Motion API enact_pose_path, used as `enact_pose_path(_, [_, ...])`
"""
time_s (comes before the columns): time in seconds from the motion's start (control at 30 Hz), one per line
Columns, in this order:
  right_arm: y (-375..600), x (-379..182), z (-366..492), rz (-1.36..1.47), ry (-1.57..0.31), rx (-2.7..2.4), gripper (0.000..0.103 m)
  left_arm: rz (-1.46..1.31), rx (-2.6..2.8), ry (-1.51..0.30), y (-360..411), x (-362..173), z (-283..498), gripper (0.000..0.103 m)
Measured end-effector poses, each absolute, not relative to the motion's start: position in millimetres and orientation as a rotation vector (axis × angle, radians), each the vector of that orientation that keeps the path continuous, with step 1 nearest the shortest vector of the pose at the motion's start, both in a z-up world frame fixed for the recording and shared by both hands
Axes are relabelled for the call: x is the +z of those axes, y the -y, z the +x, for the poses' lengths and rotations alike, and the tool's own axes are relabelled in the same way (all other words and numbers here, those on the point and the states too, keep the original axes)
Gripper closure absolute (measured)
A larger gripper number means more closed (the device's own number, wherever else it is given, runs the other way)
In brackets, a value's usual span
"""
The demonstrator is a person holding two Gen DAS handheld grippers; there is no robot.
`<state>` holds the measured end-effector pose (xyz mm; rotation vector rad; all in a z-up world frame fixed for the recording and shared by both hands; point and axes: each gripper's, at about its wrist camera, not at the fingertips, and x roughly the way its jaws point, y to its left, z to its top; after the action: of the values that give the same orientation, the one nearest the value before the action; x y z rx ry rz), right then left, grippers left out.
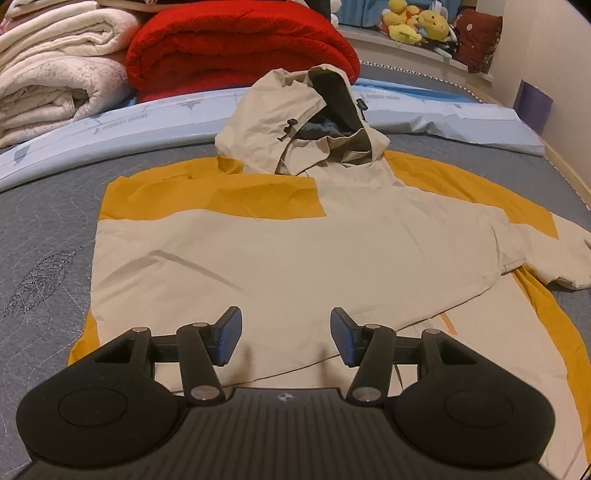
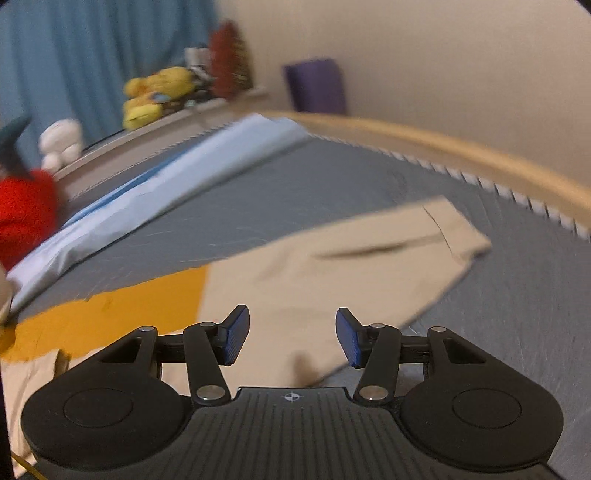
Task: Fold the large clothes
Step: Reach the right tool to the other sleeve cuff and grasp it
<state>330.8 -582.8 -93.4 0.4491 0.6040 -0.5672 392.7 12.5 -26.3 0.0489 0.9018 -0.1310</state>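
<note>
A beige and mustard hooded jacket [image 1: 280, 243] lies flat on the grey mattress [image 1: 40, 229], hood [image 1: 295, 122] at the far end. Its left sleeve is folded in across the body; its right sleeve [image 2: 351, 266] stretches out over the mattress in the right wrist view, which is blurred. My left gripper [image 1: 286, 338] is open and empty above the jacket's lower body. My right gripper [image 2: 291, 338] is open and empty above the right sleeve, near its beige part beside the mustard shoulder panel [image 2: 118, 314].
Folded white quilts [image 1: 51, 70] and a red blanket [image 1: 236, 44] are stacked past the hood. A pale blue folded cover [image 1: 443, 114] runs along the mattress's far side. Plush toys [image 1: 417, 22] sit on a ledge. A wooden bed edge [image 2: 480, 155] and wall bound the right.
</note>
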Motion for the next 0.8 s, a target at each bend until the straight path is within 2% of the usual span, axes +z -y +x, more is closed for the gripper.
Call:
enact_pose_path(0.3, [624, -142, 318, 0.742, -0.613, -0.648, 0.05, 0.029, -0.12, -0.918, -13, -32, 398, 0.044])
enact_pose_path(0.5, [636, -160, 315, 0.821, -0.557, -0.668, 0.054, 0.028, -0.124, -0.927, -11, -34, 399, 0.044])
enact_pose_path(0.6, [641, -164, 314, 0.857, -0.518, -0.687, 0.062, 0.027, -0.122, -0.93, -10, -35, 400, 0.044])
enact_pose_path(0.7, [650, -172, 312, 0.918, -0.467, -0.711, 0.073, 0.027, -0.12, -0.932, -10, -37, 401, 0.044])
enact_pose_path(0.77, [653, -176, 310, 0.952, -0.436, -0.733, 0.085, 0.03, -0.12, -0.934, -10, -37, 401, 0.044])
enact_pose_path(0.8, [654, -178, 309, 0.97, -0.422, -0.74, 0.087, 0.032, -0.12, -0.935, -11, -38, 401, 0.044])
